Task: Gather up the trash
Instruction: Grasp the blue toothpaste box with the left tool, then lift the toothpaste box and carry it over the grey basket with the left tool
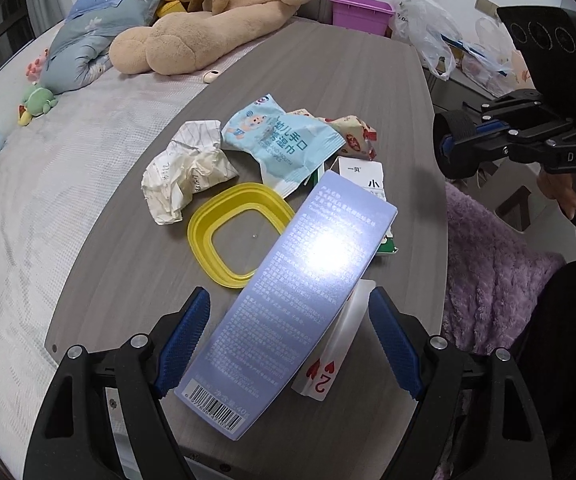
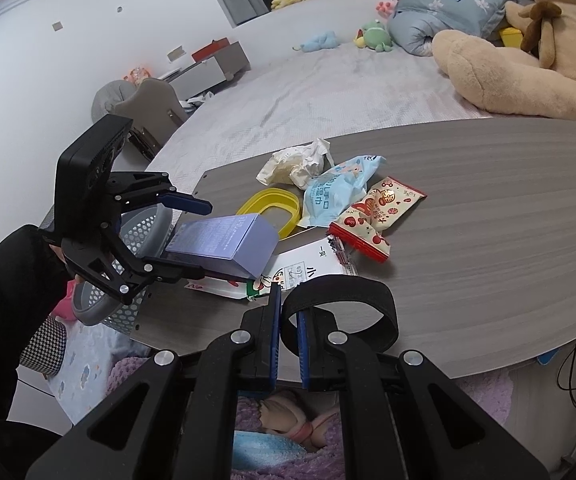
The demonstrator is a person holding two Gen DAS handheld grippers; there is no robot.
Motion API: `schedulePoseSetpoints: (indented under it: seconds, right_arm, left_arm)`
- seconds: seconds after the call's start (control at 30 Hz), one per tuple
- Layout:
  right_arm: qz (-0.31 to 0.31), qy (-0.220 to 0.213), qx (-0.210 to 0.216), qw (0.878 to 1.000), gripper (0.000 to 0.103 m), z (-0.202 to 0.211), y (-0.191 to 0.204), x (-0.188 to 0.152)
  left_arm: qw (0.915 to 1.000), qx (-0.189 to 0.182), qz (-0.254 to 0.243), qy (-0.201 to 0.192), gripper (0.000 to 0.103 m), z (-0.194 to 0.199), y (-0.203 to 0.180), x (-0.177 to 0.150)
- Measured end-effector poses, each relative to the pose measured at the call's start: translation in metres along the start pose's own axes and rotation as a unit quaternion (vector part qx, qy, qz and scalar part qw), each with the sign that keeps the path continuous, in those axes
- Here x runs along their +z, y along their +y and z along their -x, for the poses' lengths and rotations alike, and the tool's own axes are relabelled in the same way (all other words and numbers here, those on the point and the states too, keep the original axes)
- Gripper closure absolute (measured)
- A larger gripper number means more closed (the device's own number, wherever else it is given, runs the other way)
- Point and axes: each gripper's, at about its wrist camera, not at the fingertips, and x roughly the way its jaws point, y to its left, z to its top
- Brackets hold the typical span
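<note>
Here we see the left gripper [image 1: 289, 338] with its blue pads standing wide apart on both sides of a long pale lilac cardboard box [image 1: 299, 300]. In the left wrist view both pads seem a little away from the box's sides, so we cannot say that it is gripped. The box lies tilted over a yellow plastic ring-shaped lid [image 1: 240, 236] and a white carton with a green edge [image 1: 367, 184], near the edge of the grey wood-grain table [image 1: 136, 248]. A playing card with red hearts [image 1: 327, 368] lies under its near end. Behind are a crumpled white paper [image 1: 186, 172], a light blue wet-wipe packet [image 1: 284, 144] and a red and cream snack wrapper [image 2: 375, 216]. The right gripper [image 2: 288, 336] has its jaws together, with a black strap loop [image 2: 339, 312] around one finger. A grey perforated basket [image 2: 144, 240] stands beside the table, behind the left gripper.
</note>
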Motion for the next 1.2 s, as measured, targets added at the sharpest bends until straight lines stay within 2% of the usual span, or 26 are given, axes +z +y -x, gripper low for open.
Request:
schedulePoseSetpoints:
  seconds: [0.13, 0.2, 0.33, 0.47, 0.7, 0.97, 1.07, 1.2]
  right_arm:
    - [-0.001, 0.001, 0.001, 1.0, 0.095, -0.001, 0.0, -0.001]
    - [-0.001, 0.002, 0.001, 1.0, 0.095, -0.001, 0.0, -0.001]
    - [-0.002, 0.002, 0.002, 1.0, 0.095, -0.002, 0.0, -0.001]
    - [-0.002, 0.002, 0.002, 1.0, 0.095, -0.002, 0.0, -0.001]
    - [-0.003, -0.002, 0.002, 1.0, 0.095, -0.001, 0.001, -0.001]
    - [-0.002, -0.004, 0.004, 1.0, 0.095, -0.001, 0.003, -0.001]
    - [-0.002, -0.005, 0.007, 1.0, 0.095, -0.003, 0.006, 0.0]
    - [0.004, -0.004, 0.01, 1.0, 0.095, -0.005, 0.011, 0.0]
  left_arm:
    - [1.0, -0.006, 0.004, -0.003, 0.026, -0.003, 0.0, 0.0]
    - [1.0, -0.006, 0.005, -0.005, 0.037, -0.004, -0.001, 0.001]
    - [0.9998, -0.006, 0.012, -0.012, 0.04, -0.005, -0.001, 0.001]
    - [0.9993, -0.005, 0.026, -0.027, 0.049, -0.003, 0.001, 0.001]
    - [0.9951, 0.027, 0.075, -0.059, 0.056, 0.005, 0.004, -0.004]
    - [0.9826, 0.081, 0.137, -0.095, 0.058, 0.025, 0.004, -0.01]
    - [0.9746, 0.096, 0.165, -0.117, 0.058, 0.04, 0.005, -0.011]
    - [0.9586, 0.121, 0.207, -0.154, 0.058, 0.061, 0.005, -0.016]
